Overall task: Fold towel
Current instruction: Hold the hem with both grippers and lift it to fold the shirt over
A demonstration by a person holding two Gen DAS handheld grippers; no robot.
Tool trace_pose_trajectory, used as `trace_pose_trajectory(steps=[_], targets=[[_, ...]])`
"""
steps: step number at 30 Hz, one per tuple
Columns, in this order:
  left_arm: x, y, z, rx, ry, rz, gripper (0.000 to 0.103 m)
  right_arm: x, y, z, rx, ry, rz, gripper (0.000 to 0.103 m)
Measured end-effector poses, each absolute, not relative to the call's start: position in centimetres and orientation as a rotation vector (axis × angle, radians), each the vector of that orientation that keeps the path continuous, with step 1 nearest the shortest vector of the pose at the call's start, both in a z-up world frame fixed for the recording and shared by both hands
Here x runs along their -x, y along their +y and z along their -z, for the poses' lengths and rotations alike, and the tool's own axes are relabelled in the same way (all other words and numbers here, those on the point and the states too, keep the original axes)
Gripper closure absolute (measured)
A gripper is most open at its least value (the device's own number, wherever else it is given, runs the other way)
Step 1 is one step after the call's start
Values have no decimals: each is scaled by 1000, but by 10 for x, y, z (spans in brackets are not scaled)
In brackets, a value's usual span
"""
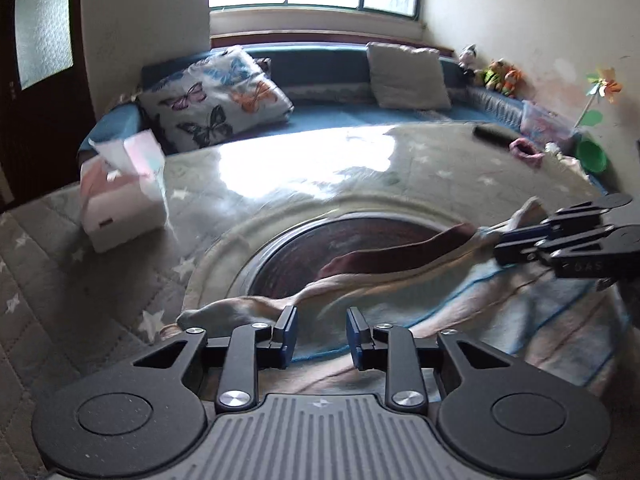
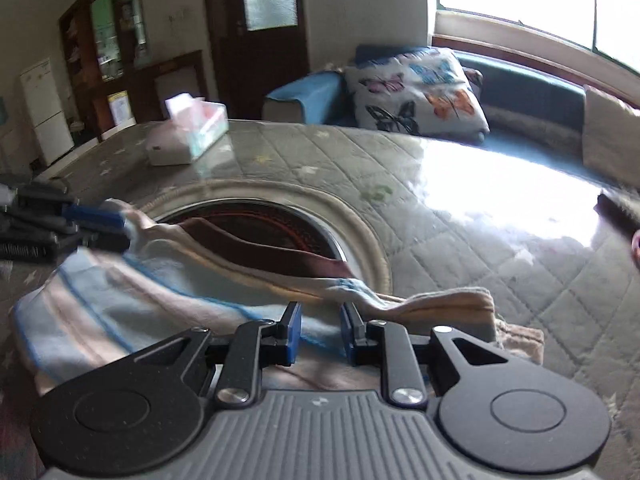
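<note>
A quilted grey table cover with pale stars spreads across both views, with a round dark opening ringed by a padded rim at its middle. Beyond the far edge runs a blue sofa under a bright window, carrying a butterfly-print cushion on the left and a plain beige cushion further right.

The towel — pale, with blue and tan stripes — lies bunched on the near part of the cover, partly draped over the near rim of the opening, with a dark maroon band along its far edge. In the left wrist view it fills the near right area; in the right wrist view it fills the near left.

A tissue box sits on the cover to the far left of the opening, well apart from the towel.

The left gripper hovers over the towel's near edge, its blue-padded fingers spread with cloth visible between them — not pinched. The right gripper is likewise spread above the towel. In the left wrist view, though, it enters from the right with its tips close together at a raised towel corner; whether it grips there I cannot tell.
</note>
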State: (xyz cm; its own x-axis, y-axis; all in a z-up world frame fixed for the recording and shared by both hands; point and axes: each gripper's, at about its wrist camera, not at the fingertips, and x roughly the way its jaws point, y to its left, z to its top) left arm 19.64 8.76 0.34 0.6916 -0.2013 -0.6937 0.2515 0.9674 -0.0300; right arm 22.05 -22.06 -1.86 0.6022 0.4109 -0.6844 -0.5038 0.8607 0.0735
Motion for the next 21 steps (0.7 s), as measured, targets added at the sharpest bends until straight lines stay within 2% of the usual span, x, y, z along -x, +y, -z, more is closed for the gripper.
trace_pose_trajectory(steps=[7,16,21], targets=[[-217,129,6,35,762,90,78,-241,-255,22,11,758,-410,83],[-212,98,2,5,768,170,77,-228,-269,12,48,728,-425,83],[-213,88,6,-10,786,183,77,-246,-285,25,-29,754,-355,91]])
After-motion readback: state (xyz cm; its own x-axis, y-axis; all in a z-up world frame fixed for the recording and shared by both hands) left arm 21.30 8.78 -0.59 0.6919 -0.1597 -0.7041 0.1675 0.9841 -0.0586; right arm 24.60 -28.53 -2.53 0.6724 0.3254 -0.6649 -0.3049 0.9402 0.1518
